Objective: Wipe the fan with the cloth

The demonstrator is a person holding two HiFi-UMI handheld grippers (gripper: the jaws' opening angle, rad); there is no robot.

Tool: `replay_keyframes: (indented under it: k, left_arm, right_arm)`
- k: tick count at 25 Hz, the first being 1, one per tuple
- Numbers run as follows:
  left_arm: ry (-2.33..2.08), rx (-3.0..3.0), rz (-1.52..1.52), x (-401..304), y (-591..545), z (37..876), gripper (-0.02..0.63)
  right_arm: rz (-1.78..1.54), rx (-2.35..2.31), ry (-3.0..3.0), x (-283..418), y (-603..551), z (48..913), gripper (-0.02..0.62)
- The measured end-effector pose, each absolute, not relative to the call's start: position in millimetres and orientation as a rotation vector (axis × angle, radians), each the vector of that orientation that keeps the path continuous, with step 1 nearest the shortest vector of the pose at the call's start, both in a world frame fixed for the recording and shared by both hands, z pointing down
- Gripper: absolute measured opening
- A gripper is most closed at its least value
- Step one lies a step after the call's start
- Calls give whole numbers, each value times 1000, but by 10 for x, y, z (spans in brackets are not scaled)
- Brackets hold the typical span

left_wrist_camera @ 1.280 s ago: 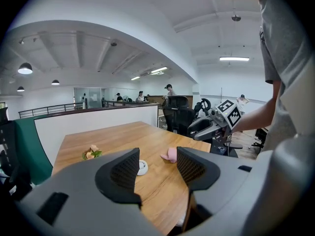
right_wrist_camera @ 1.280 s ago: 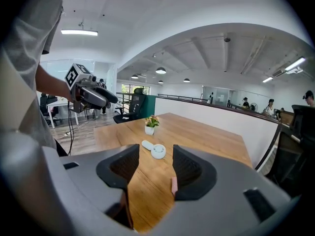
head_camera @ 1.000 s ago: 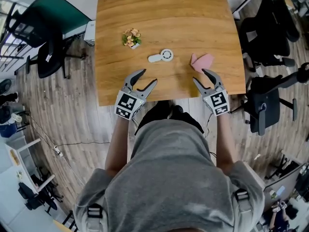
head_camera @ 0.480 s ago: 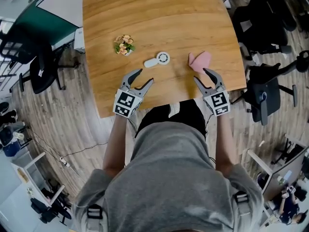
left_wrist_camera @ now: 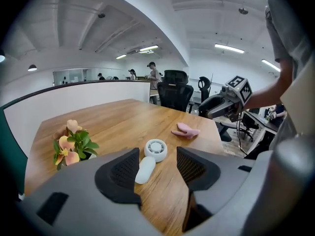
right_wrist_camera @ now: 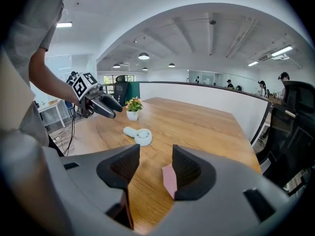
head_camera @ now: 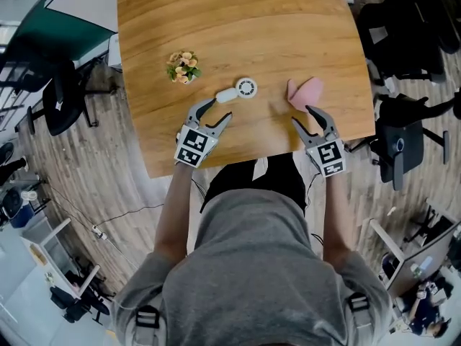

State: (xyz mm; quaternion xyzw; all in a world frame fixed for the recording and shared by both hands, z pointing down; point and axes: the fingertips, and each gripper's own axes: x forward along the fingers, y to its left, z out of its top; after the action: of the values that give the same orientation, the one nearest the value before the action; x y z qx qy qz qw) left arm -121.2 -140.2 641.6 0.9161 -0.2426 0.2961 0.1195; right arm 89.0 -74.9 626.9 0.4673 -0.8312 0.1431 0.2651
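Nearest to us, over the near edge of the wooden table (head_camera: 238, 20), we hold both grippers low and angled down toward the wood. Our left gripper (head_camera: 218, 109) has its jaws spread wide with nothing between them. Its own view frames the small white fan (head_camera: 238, 91) lying flat just beyond the tips, handle toward us. Our right gripper (head_camera: 303, 115) is just as wide and empty. The folded pink cloth (head_camera: 305, 92) lies just past its tips, partly hidden behind one jaw in that gripper's view and not gripped.

We judge the task barely begun: the cloth is not yet picked up, the fan is untouched, and all the wiping remains.

Fan and cloth lie near each other in the table's near half, with bare wood between them. A little potted plant (head_camera: 181, 66) stands farther back on the left, apart from the fan. Beyond it the tabletop is bare to its far edge, leaving ample room. Office chairs (head_camera: 403, 146) stand on the floor off either side, clear of our arms.
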Motion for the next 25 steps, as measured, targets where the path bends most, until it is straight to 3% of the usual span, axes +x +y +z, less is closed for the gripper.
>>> replay_keyframes:
  k: [25]
  left_arm:
    - [-473,2630,1318,-864,-1727,7533,252]
  right_arm:
    - [477,1185,-2201,1126,-953,6861,210]
